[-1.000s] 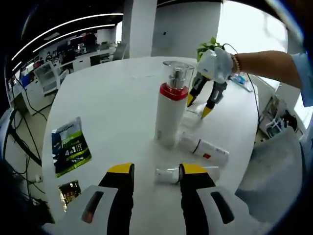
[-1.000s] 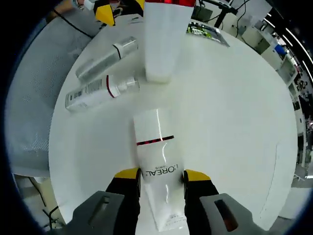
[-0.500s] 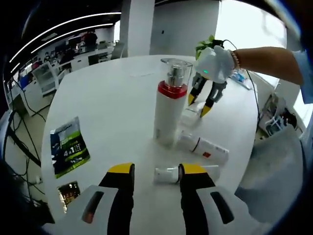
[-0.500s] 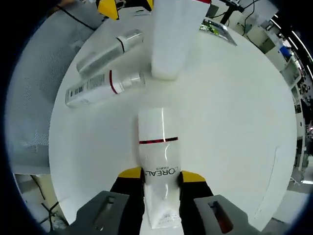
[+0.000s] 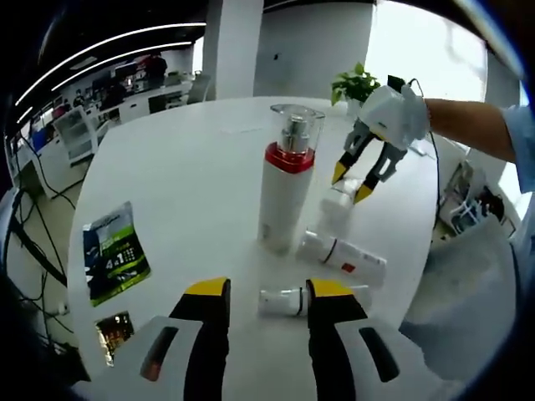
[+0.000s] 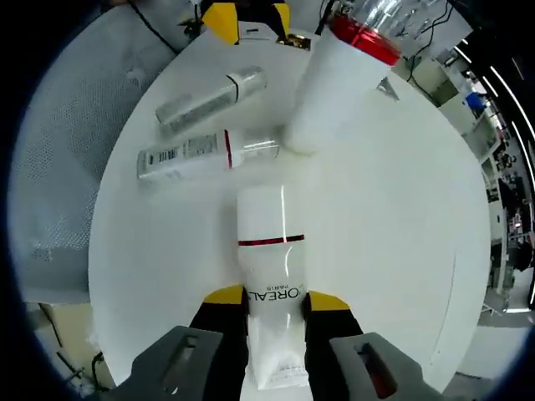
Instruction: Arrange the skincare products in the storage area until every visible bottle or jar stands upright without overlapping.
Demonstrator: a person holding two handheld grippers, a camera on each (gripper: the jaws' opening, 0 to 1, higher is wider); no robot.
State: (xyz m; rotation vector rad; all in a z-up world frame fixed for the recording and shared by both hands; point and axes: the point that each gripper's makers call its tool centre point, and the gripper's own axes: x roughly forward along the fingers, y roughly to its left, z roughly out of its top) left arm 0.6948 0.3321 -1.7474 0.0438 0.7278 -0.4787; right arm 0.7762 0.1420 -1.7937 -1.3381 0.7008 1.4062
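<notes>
In the left gripper view, my left claw (image 5: 259, 305) stands wide and empty over the white tabletop (image 5: 184, 184), a small clear-capped bottle (image 5: 292, 301) lying on its side between its tips. The tall pump bottle (image 5: 284, 196) with the red collar is the one product I see upright. A white bottle with a red band (image 5: 343, 259) lies flat beside it. Further off, my right claw (image 5: 355, 180) grips a white tube (image 5: 337, 200). A green sachet (image 5: 115, 259) lies well apart, towards the near rim.

In the right gripper view, the right claw (image 6: 276, 299) is clamped on the L'Oréal tube (image 6: 269, 276), cap end forward, apparently raised. By my judgement one is done and three are left. The far half of the tabletop is bare; the lying bottles sit near the edge.
</notes>
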